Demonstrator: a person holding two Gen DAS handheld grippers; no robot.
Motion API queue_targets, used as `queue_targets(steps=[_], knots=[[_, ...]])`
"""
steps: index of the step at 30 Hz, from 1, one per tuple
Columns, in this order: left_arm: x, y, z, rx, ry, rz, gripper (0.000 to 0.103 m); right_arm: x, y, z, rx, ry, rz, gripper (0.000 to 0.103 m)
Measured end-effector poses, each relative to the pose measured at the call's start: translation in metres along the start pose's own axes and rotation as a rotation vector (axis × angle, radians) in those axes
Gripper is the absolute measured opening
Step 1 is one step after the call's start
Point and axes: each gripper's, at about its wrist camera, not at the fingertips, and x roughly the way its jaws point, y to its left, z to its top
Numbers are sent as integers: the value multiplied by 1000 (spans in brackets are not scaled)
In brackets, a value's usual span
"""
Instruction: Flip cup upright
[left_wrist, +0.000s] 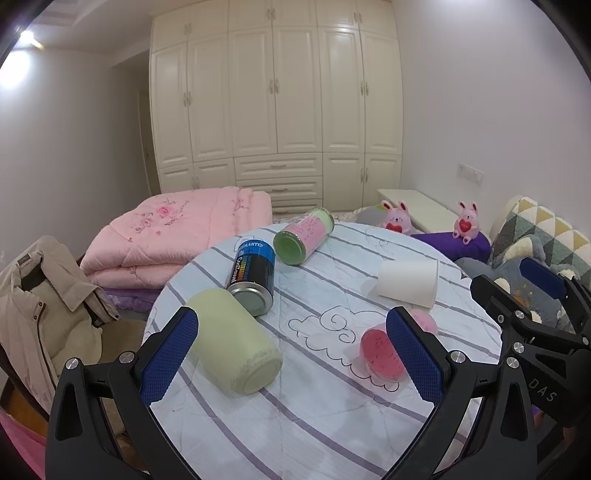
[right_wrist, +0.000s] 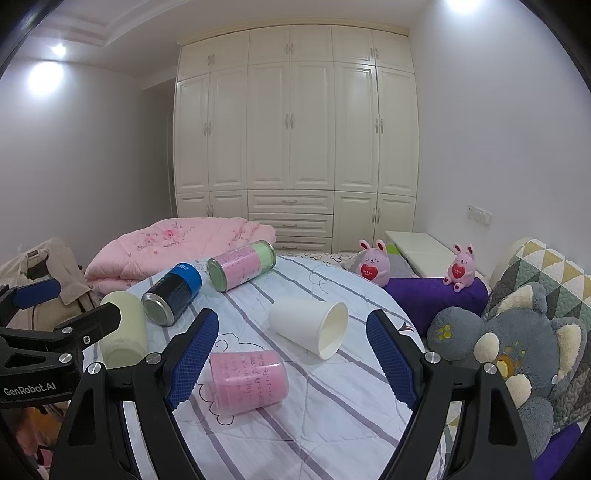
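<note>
Both claws gape wide, empty: right claw above a toppled pink translucent plastic cup; white paper cup lies at one o'clock; left claw over the striped surface.

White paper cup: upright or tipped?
Tipped. The white paper cup lies on its side on the striped tablecloth, open mouth facing right and looking empty.

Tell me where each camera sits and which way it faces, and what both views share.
Left wrist: on the left gripper, facing across the round table to the wardrobe; its open blue fingers show, and the right gripper at the right edge.
Right wrist: on the right gripper, facing the same way; the left gripper shows at left.
Shared: white cup, pink cup, all lying down.
</note>
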Motion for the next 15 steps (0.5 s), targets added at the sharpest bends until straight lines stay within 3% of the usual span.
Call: queue_targets(steps=[15], knots=[[0,-4,-2,12,4,5,103,-1,-1,2,8,-2,6,84]])
